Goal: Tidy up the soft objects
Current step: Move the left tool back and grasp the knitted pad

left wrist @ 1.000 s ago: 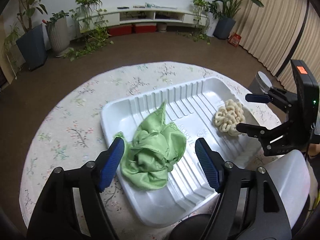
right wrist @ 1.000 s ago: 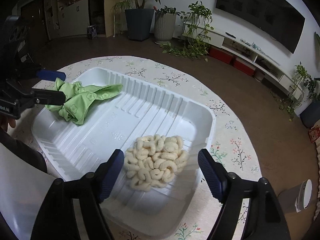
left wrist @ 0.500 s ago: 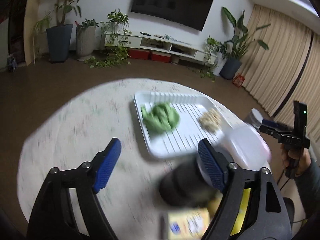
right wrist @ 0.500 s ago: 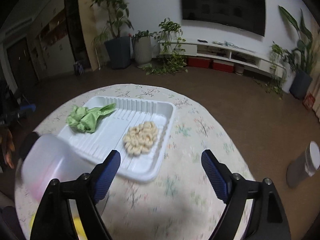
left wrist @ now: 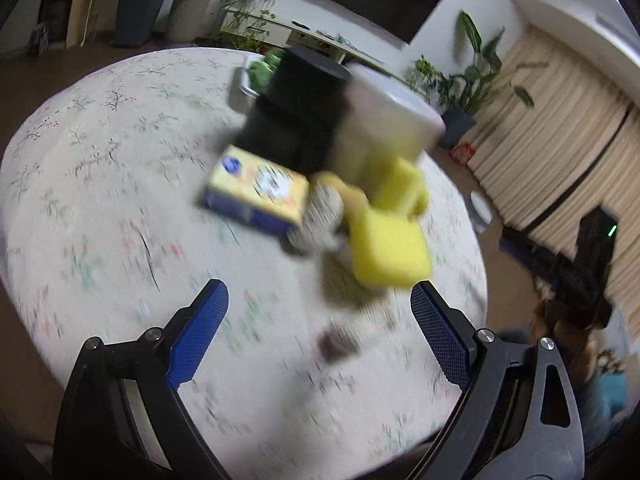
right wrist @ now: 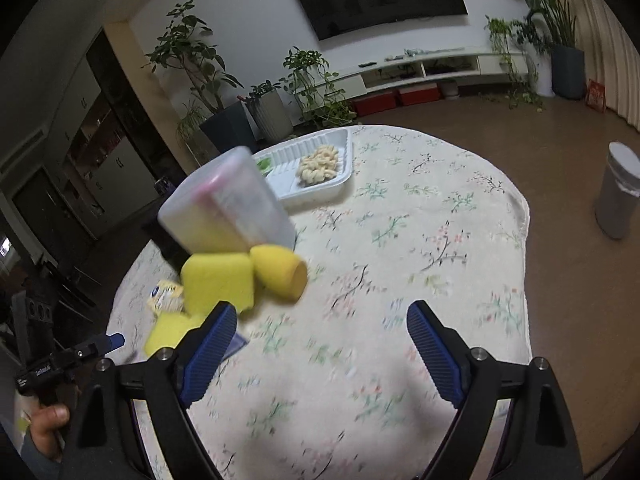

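Nearest, left gripper (left wrist: 316, 312) and right gripper (right wrist: 320, 332) both spread wide and empty above the floral tablecloth (right wrist: 420, 240). Just beyond, yellow sponges (right wrist: 218, 282) beside a yellow-and-blue box (left wrist: 256, 194) and a translucent plastic container (right wrist: 228, 204). Farthest, white tray (right wrist: 320, 190) with cream knitted piece (right wrist: 318, 164) on its right and green cloth (right wrist: 263, 165) on its left.

spread tongs (right wrist: 320, 344) above floral tablecloth (right wrist: 420, 240), yellow sponges (right wrist: 218, 282) beside
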Demonstrator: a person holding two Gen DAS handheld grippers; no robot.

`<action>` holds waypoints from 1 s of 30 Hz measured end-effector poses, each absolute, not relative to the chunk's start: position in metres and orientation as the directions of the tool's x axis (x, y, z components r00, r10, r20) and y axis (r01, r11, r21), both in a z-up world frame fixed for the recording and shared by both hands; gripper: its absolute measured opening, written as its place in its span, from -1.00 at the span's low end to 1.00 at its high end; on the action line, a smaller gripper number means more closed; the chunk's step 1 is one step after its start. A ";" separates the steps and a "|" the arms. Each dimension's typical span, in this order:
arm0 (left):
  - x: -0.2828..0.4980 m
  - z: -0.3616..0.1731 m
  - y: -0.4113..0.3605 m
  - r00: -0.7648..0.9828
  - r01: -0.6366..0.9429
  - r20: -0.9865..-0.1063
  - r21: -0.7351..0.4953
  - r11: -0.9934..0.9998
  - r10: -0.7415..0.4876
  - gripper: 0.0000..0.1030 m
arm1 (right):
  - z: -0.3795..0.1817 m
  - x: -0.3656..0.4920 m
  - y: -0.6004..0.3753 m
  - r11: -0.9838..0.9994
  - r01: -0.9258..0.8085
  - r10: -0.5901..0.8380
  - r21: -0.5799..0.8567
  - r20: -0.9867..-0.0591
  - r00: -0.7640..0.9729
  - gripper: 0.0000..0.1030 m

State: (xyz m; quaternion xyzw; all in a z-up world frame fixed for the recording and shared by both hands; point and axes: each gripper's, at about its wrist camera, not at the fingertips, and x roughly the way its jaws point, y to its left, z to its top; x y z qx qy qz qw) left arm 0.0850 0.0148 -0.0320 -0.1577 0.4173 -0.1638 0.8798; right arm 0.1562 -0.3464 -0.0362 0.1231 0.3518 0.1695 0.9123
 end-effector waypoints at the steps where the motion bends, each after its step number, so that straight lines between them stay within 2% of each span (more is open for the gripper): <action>1: 0.080 -0.034 0.007 0.594 0.158 -0.696 -0.390 0.907 -0.403 0.81 | -0.033 0.150 -0.343 0.909 -0.239 0.404 0.340 -0.584 0.704 0.76; 3: 0.072 -0.041 -0.002 0.592 0.152 -0.711 -0.364 0.919 -0.380 0.81 | -0.033 0.136 -0.330 0.902 -0.275 0.424 0.334 -0.562 0.710 0.86; 6: 0.059 -0.046 -0.012 0.609 0.194 -0.676 -0.381 0.904 -0.415 0.81 | -0.041 0.125 -0.310 0.915 -0.297 0.404 0.274 -0.589 0.700 0.86; 9: 0.047 -0.044 -0.026 0.635 0.253 -0.658 -0.318 0.914 -0.405 0.81 | -0.047 0.114 -0.301 0.909 -0.323 0.417 0.264 -0.586 0.695 0.86; 18: 0.055 -0.050 -0.049 0.619 0.262 -0.738 -0.130 0.956 -0.270 0.81 | -0.047 0.105 -0.292 0.902 -0.345 0.432 0.261 -0.591 0.681 0.86; 25: 0.073 -0.055 -0.055 0.597 0.304 -0.745 -0.134 0.943 -0.298 0.81 | -0.040 0.108 -0.271 0.893 -0.379 0.445 0.243 -0.607 0.659 0.86; 30: 0.081 -0.062 -0.048 0.574 0.293 -0.748 -0.191 0.937 -0.333 0.81 | -0.034 0.116 -0.255 0.897 -0.396 0.426 0.195 -0.616 0.663 0.86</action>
